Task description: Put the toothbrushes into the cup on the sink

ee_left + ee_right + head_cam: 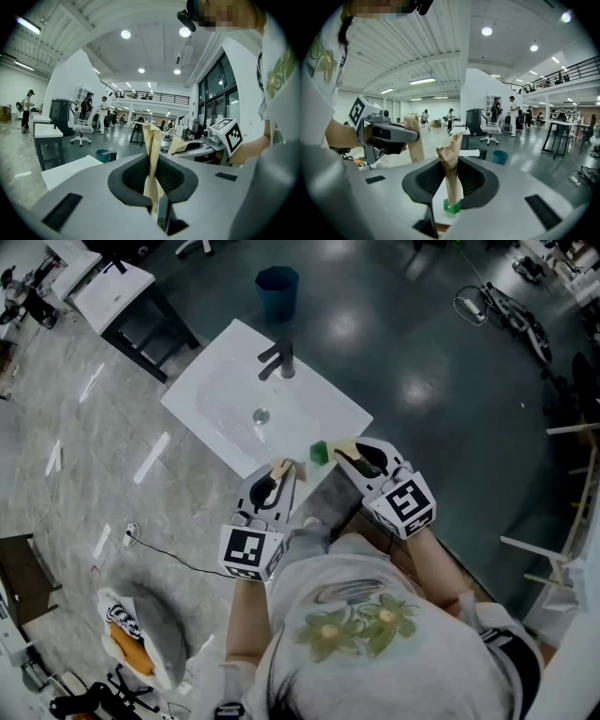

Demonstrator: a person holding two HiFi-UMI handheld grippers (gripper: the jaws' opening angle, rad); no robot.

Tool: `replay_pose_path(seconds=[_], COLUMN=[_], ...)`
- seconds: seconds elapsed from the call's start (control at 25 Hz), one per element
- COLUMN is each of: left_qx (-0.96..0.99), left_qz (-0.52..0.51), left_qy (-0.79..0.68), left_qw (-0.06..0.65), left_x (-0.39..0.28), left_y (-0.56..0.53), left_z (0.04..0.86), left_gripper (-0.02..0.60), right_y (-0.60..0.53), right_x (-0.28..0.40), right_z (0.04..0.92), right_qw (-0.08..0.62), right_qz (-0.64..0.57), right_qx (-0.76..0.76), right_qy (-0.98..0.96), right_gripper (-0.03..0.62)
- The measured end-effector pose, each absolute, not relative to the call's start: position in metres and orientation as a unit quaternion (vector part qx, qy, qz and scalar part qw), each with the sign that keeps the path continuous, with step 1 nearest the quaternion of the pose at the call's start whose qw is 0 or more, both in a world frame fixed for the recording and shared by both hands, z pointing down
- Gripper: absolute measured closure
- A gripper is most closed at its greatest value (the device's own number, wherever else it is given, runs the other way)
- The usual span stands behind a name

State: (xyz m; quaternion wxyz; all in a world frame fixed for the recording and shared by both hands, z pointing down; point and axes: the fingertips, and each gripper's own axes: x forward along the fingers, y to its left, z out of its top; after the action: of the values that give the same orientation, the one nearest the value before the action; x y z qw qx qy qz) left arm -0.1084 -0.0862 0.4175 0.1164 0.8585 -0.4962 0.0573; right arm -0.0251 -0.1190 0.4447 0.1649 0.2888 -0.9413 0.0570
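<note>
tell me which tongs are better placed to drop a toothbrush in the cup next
Right, likely. The right tongs grip a wrapped toothbrush whose end meets the green cup in their view. The left tongs, also gripping one, sit farther from it.

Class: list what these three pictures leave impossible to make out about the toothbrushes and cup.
- Toothbrush heads: hidden inside the left tan paper wrapper and right tan paper wrapper, gripper views.
- Mouth of the small green cup: right gripper view, wrapper covers it; head view, too small.
</note>
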Motion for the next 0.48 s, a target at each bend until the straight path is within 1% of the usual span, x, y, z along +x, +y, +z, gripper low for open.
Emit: replay_pose_path(seconds=[0.48], left_qx=[0.859], left_qz=[0.066], left_qy=[-0.493], left_qw=[0.122], left_x=[-0.116], left_y=[-0.095], left_z=[0.425], left_gripper=[0.532], right_y=[-0.13], right_x=[-0.031], right_z=[0.468], right_qw=[0.184], right_qz=[0.063], right_qx=[0.279], right_qy=[-0.94], right_gripper=[0.497])
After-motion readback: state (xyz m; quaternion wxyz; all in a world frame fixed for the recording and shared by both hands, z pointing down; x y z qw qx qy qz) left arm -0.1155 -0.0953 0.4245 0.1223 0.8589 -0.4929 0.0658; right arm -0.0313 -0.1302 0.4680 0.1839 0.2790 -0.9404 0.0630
